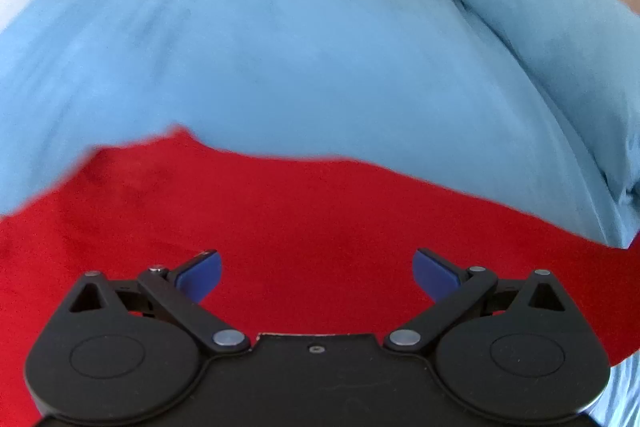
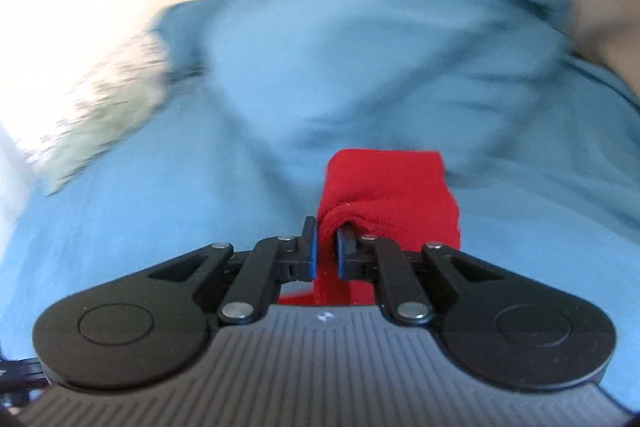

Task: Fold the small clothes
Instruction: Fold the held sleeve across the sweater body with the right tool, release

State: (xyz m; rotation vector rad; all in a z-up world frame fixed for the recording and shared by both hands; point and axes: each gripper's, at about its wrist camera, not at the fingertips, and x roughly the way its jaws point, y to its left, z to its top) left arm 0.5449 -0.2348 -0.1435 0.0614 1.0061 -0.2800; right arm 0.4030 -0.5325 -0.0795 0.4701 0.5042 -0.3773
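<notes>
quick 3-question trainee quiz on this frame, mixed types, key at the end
1. True or false: the left hand-held gripper is shut on the red garment.
2. What does the right hand-held gripper pinch? A) blue sheet B) red garment C) green cloth
3. Fill in: the garment lies on a ____ sheet.

Key: 1 false, it is open above the garment. 2 B, a fold of red garment sits between its fingers. 3 blue.
</notes>
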